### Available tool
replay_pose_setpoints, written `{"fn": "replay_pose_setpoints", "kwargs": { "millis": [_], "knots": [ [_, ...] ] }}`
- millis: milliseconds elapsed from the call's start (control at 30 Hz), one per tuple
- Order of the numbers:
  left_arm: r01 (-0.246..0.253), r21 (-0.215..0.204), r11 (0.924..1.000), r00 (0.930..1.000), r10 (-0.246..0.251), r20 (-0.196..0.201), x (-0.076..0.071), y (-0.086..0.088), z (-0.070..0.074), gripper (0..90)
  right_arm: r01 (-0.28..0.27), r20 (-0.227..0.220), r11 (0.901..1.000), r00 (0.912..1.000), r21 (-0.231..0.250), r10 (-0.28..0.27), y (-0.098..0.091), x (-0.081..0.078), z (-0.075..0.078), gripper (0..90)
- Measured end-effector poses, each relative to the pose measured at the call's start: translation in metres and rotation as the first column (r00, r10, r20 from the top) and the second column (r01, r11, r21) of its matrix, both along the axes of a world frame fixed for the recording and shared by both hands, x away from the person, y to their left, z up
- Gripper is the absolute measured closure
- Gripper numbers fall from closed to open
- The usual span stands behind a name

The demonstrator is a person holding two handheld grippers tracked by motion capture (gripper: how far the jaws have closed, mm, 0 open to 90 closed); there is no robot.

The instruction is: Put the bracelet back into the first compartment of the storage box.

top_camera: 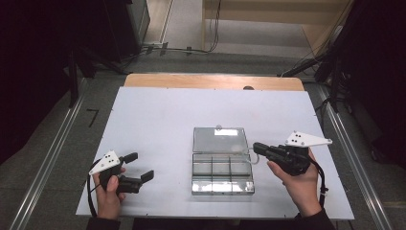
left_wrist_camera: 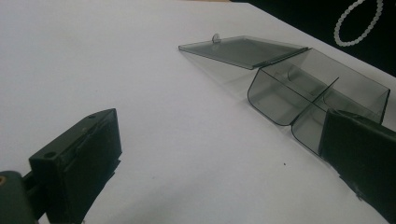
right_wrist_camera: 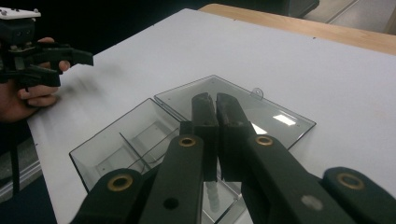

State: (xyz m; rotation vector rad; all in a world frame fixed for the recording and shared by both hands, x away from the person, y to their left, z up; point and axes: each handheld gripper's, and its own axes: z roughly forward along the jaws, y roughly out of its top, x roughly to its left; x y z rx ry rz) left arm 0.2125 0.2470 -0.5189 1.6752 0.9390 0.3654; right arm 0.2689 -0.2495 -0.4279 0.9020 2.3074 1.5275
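A clear grey plastic compartment box [top_camera: 222,179] lies open at the table's middle, its lid [top_camera: 220,140] folded back flat. My right gripper [top_camera: 256,146] is at the box's right edge, jaws together, shut on a white bead loop [top_camera: 250,156] that hangs beside the compartments. In the right gripper view the shut jaws [right_wrist_camera: 215,98] sit over the box [right_wrist_camera: 126,144] with beads [right_wrist_camera: 213,196] under them. The loop [left_wrist_camera: 336,30] also hangs beyond the box [left_wrist_camera: 299,88] in the left gripper view. My left gripper [top_camera: 140,166] rests open near the front left, nothing between its jaws [left_wrist_camera: 218,130].
The white table top [top_camera: 158,120] has a wooden strip [top_camera: 210,81] along its far edge. The box compartments look bare. Dark stands and cables line the floor around the table. The left hand and its gripper [right_wrist_camera: 74,67] show far off in the right gripper view.
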Motion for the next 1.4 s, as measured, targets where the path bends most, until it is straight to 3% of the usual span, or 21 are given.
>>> {"fn": "replay_pose_setpoints", "kwargs": {
  "millis": [1400],
  "knots": [
    [0.003,0.003,1.0000,1.0000,-0.003,0.006,-0.001,-0.001,0.001,0.0,-0.051,0.001,0.9987,0.9987,0.004,0.051,0.025,-0.003,-0.002,85.5]
  ]
}}
